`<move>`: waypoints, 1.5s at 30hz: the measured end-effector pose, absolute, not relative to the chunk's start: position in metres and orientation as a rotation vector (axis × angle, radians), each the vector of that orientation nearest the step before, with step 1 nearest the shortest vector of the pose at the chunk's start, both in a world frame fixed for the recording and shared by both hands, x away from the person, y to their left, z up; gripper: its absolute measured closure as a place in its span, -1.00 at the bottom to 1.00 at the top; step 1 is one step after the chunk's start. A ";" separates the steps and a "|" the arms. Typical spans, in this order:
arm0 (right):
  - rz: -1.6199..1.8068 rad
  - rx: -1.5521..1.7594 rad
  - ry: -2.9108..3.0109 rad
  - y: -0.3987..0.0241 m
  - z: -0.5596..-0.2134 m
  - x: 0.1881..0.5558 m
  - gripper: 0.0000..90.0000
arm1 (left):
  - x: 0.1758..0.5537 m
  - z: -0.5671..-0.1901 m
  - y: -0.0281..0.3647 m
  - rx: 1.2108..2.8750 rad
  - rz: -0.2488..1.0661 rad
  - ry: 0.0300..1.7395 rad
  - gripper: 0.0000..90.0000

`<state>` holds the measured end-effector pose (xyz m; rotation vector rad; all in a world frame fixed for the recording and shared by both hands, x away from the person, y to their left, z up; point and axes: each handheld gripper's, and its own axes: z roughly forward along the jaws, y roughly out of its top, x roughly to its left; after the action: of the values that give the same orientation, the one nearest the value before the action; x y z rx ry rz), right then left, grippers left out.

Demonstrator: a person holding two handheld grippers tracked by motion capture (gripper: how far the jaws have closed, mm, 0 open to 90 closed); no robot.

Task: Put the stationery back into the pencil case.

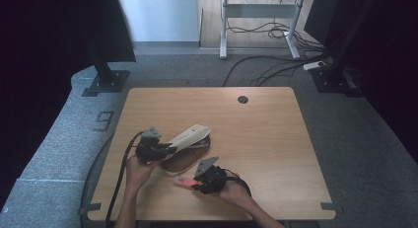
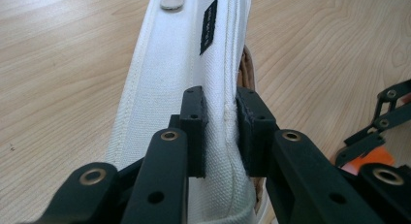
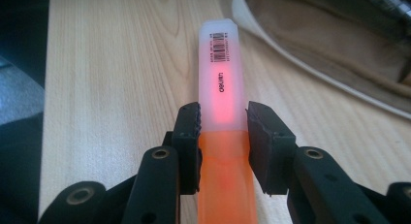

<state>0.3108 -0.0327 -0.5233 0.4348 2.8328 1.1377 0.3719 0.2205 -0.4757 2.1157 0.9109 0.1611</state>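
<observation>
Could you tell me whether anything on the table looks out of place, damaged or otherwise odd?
Nothing stands out. The white canvas pencil case lies open on the wooden table, its flap pinched by the left gripper. The right gripper straddles an orange highlighter, capped and intact, beside the case. No spill or damage shows.

— What do the grippers look like?
— The left gripper (image 1: 165, 149) and right gripper (image 1: 194, 184) are black, brass-ringed at the pivots, with grey three-cornered top plates.
— And cables?
— Black, trailing.

Wooden table (image 1: 276, 139) w/ grommet hole (image 1: 242, 99) — cables (image 1: 266, 70) behind.
</observation>
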 end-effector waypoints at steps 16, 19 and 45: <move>1.142 0.506 2.735 -0.044 -0.502 0.340 0.45 | 0.372 -0.475 0.220 2.112 0.155 0.913 0.68; 1.135 0.517 2.729 -0.041 -0.503 0.348 0.45 | 0.372 -0.475 0.219 2.112 0.154 0.911 0.68; 1.069 0.482 2.752 0.004 -0.516 0.385 0.45 | 0.373 -0.474 0.219 2.101 0.153 0.919 0.68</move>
<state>0.3847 0.0045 -0.5159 0.4819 2.7519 1.0687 0.3725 0.2189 -0.4744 2.1015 0.9187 0.1530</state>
